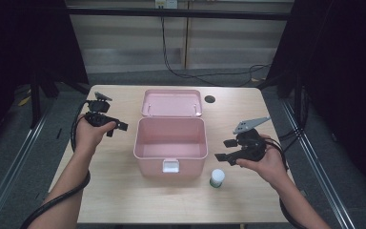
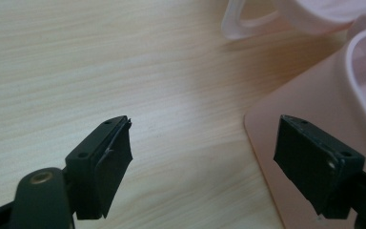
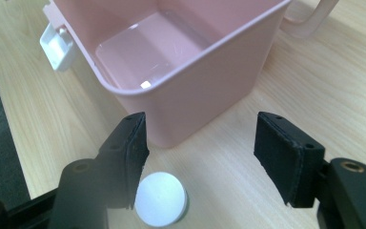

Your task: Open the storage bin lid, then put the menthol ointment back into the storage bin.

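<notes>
One small white-capped bottle stands upright on the surface, just in front of the right front corner of one open pink box, whose lid is hinged back. The right tongs hover near the bottle, jaws apart and holding nothing; the left tongs, also apart and holding nothing, sit beside the box's left wall. The bottle appears light, rigid and probably smooth plastic, so it may tip or slip; a grasp across the body below the cap seems soundest.
</notes>
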Tool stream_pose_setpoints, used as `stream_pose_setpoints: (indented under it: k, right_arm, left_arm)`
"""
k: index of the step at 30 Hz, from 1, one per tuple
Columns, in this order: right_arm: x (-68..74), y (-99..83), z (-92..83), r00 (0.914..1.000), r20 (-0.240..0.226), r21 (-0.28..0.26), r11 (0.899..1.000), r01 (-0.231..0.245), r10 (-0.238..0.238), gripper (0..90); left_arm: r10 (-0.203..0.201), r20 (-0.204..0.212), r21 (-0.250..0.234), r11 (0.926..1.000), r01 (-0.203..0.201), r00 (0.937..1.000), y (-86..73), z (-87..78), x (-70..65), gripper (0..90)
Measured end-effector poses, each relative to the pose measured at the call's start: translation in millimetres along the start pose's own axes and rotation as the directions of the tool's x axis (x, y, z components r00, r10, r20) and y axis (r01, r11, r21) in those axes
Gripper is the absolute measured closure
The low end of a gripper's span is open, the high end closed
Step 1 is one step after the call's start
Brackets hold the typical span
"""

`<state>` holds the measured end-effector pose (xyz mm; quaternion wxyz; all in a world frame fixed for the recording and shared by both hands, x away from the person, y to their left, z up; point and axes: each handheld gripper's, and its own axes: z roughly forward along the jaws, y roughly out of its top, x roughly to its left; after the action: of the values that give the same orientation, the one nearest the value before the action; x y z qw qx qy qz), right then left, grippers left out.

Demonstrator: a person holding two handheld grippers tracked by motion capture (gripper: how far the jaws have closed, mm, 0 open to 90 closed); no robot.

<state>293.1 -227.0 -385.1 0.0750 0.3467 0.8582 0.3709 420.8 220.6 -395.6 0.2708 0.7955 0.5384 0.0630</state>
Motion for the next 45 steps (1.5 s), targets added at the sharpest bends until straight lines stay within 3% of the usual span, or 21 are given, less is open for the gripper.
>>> stream_pose_setpoints:
  k: [13,18,34,45]
  right_arm:
    - [-8.6,-22.8,-0.6,0.9995,0.010,0.034,0.999,-0.031,0.031,32.2]
    - [-7.7,-27.5,-0.3,0.9992,0.001,0.065,0.997,-0.039,0.039,31.8]
    - [0.5,-35.9,6.4,0.9995,-0.026,0.128,0.992,-0.015,0.019,31.0]
    - [2.1,-39.1,11.8,0.9993,-0.036,0.178,0.984,-0.001,0.008,31.0]
  left_arm:
    - [0.050,0.014,-0.009,0.9987,-0.050,0.9986,-31.9,17.6,4.5,19.2]
    - [0.052,0.018,-0.023,0.9984,-0.052,0.9985,-42.5,22.3,5.5,19.1]
    - [0.054,0.030,0.002,0.9985,-0.054,0.9981,-66.9,39.8,9.6,19.0]
    - [0.075,0.005,-0.001,0.9972,-0.075,0.9972,-83.4,54.9,11.6,19.3]
